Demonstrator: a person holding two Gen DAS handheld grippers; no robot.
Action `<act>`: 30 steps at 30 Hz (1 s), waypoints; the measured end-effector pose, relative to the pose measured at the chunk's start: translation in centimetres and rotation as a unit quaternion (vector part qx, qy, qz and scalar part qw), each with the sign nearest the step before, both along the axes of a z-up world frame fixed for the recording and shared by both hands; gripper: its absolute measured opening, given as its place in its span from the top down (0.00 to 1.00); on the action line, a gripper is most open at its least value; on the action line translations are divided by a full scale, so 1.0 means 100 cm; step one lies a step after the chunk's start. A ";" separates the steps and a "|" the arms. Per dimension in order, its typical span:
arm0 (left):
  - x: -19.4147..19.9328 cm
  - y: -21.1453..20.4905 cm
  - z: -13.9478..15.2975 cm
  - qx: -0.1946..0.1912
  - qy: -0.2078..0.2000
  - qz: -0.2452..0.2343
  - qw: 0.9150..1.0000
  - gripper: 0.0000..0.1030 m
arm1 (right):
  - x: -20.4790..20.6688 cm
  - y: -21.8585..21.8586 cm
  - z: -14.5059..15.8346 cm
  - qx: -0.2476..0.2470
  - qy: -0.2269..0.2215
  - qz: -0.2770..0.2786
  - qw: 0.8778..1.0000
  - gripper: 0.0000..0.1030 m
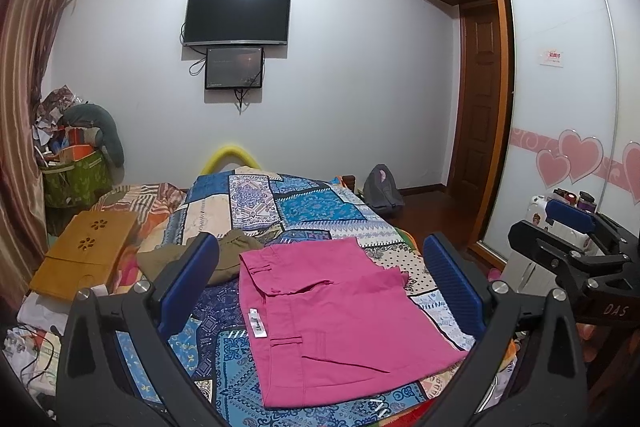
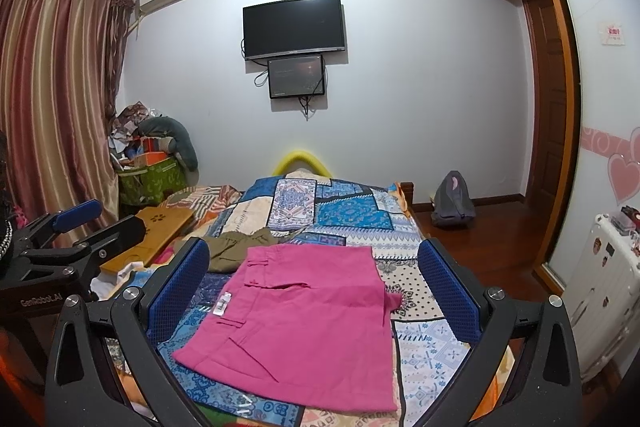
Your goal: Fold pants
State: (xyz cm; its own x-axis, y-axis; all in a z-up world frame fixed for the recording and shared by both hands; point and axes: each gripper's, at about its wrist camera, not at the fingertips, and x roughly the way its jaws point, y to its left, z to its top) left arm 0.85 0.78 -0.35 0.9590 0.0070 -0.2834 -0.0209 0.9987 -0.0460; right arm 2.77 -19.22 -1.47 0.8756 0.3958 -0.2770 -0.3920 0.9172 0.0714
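One bed (image 1: 256,211), covered by one blue patchwork quilt (image 2: 344,211). One pair of pink pants (image 1: 340,315), folded into a compact rectangle, lies flat on the quilt near the bed's near end; one white tag (image 1: 256,325) shows at its waistband. One olive-brown garment (image 2: 236,247) lies crumpled just beyond the pants' left corner. One wooden lap tray (image 1: 86,255) sits on the bed's left side. Two claws: left claw (image 1: 320,291) spread wide, empty, above the pants; right claw (image 2: 316,291) likewise spread wide, holding nothing.
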 end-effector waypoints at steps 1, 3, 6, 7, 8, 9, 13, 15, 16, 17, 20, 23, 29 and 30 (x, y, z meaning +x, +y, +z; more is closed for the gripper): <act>0.000 0.000 0.000 0.000 0.000 0.001 1.000 0.00 | 0.000 0.000 0.000 -0.001 -0.001 0.000 1.000 0.00; 0.000 0.000 0.000 0.001 -0.001 0.002 1.000 0.00 | -0.001 0.001 0.001 -0.001 -0.002 0.000 1.000 0.00; 0.000 -0.001 0.000 0.001 -0.002 0.002 1.000 0.00 | -0.002 0.002 0.002 -0.002 -0.004 0.000 1.000 0.00; 0.000 -0.001 0.000 0.001 -0.002 0.002 1.000 0.00 | -0.002 0.002 0.002 -0.002 -0.003 0.000 1.000 0.00; 0.000 -0.001 0.000 0.001 -0.002 0.002 1.000 0.00 | -0.002 0.001 0.001 -0.001 -0.003 0.001 1.000 0.00; 0.000 -0.002 0.000 0.002 -0.003 0.002 1.000 0.00 | -0.002 0.001 0.002 -0.001 -0.004 0.001 1.000 0.00; 0.000 -0.003 0.000 0.003 -0.003 0.001 1.000 0.00 | -0.002 0.002 0.002 -0.002 -0.004 0.000 1.000 0.00; 0.000 -0.003 0.000 0.004 -0.004 0.002 1.000 0.00 | -0.002 0.001 0.002 -0.001 -0.003 0.001 1.000 0.00; 0.000 -0.003 0.000 0.004 -0.003 0.002 1.000 0.00 | -0.003 0.002 0.002 -0.001 -0.003 0.001 1.000 0.00; 0.000 -0.003 0.000 0.003 -0.004 0.001 1.000 0.00 | -0.003 0.002 0.002 -0.001 -0.004 0.000 1.000 0.00; 0.000 -0.003 0.000 0.002 -0.003 0.001 1.000 0.00 | -0.003 0.003 0.003 -0.001 -0.004 0.001 1.000 0.00; 0.000 -0.004 0.000 0.004 -0.004 0.000 1.000 0.00 | -0.003 0.002 0.003 -0.001 -0.004 -0.001 1.000 0.00; 0.000 -0.004 -0.001 0.003 -0.003 0.001 1.000 0.00 | -0.001 0.004 0.004 0.001 -0.001 -0.001 1.000 0.00; 0.000 -0.004 -0.001 0.003 -0.003 0.002 1.000 0.00 | -0.001 0.005 0.004 0.002 -0.001 -0.001 1.000 0.00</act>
State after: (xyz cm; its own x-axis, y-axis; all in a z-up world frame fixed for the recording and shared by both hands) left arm 0.88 0.34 -0.47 0.9606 0.0123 -0.2777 -0.0242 0.9989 -0.0397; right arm 2.67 -18.70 -1.09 0.8768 0.3952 -0.2740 -0.3900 0.9177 0.0755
